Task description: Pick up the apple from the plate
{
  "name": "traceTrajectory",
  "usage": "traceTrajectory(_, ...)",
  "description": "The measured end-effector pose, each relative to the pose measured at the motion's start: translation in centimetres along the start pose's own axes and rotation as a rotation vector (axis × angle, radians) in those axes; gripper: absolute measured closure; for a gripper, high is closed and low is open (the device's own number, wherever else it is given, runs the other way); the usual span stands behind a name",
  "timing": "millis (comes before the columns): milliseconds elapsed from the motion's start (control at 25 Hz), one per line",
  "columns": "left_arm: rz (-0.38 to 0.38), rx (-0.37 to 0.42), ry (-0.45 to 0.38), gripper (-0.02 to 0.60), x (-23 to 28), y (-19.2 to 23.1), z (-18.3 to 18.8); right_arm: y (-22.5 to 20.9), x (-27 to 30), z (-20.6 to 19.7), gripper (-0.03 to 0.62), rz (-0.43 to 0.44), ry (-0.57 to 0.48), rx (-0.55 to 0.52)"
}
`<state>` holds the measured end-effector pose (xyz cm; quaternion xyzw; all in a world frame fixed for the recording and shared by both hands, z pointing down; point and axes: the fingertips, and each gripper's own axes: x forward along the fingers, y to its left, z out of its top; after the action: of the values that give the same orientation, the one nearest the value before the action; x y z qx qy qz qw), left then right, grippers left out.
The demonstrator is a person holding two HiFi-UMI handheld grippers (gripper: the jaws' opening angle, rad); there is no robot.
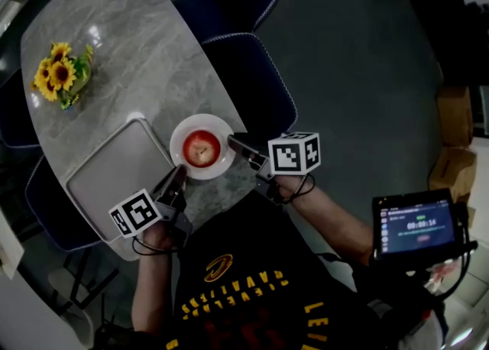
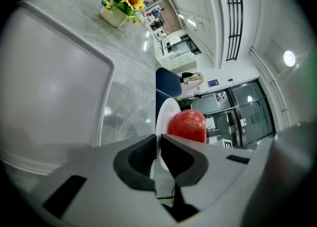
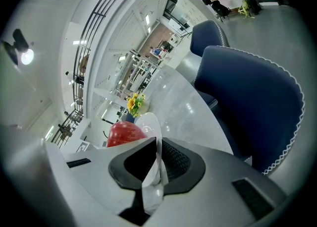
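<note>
The left hand-held gripper (image 2: 157, 146) is clenched on the near rim of the white plate (image 2: 166, 114), the thin edge caught between its dark pads. The right hand-held gripper (image 3: 157, 159) grasps the same plate's rim at the opposite side, though the rim looks to sit slightly askew between its jaws. From the head view both grippers meet the plate from the person's side, left (image 1: 180, 170) and right (image 1: 233, 142). The red apple (image 1: 202, 148) rests in the middle of the plate, touched by neither gripper. The plate stands near the edge of the grey marbled desk (image 1: 145, 50), just beside a pale tray (image 1: 114, 173). Sunflowers (image 1: 59, 73) stand well apart at the far end, and a blue chair (image 1: 252, 81) is tucked against the desk.
</note>
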<state>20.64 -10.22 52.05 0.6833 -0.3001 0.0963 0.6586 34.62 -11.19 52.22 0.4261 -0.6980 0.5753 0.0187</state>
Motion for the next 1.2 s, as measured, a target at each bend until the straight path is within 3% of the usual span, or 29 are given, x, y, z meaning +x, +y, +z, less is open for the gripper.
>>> traceTrajectory(160, 0.005, -0.019, -0.007, 0.552, -0.4, 0.2, -0.2, 0.3, 0.2, -0.2, 0.551, 0.003, 0.009, -0.004)
traceTrajectory(400, -0.056, 0.013, -0.001, 0.552, 1.1, -0.8, -0.1, -0.3, -0.7, 0.2, 0.551, -0.015, 0.004, 0.006)
traceTrajectory(1200, -0.035, 0.002, 0.001, 0.552, 1.6, -0.2, 1.7, -0.5, 1.2, 1.9, 0.551, 0.008, 0.019, 0.000)
